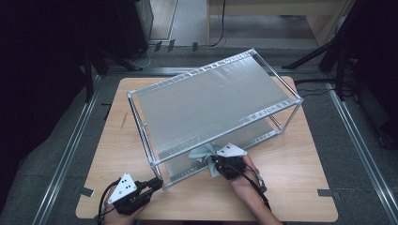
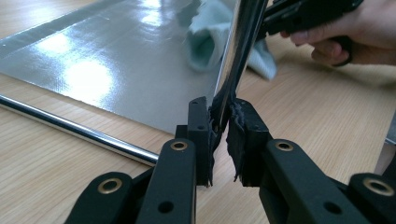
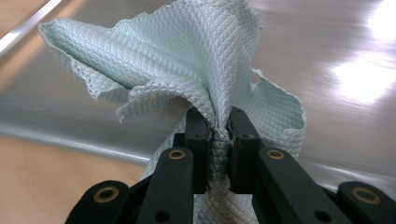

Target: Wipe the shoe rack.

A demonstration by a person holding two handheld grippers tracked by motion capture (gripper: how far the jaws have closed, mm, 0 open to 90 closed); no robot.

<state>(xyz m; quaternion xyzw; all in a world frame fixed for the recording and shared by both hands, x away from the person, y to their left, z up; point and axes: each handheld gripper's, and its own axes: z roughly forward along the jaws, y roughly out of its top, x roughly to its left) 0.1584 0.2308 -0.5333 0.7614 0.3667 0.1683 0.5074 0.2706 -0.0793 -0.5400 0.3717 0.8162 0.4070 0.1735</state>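
The left gripper is clamped on the shelf rack's chrome corner post, while to its right the right gripper pinches a bunched pale-green cloth over the lower shelf.

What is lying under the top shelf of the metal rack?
A lower silver shelf, with a pale green cloth at its front edge, pinched by the right hand-held gripper. The top shelf hides the rest.

Rack on table; cloth on lower shelf, front-right.
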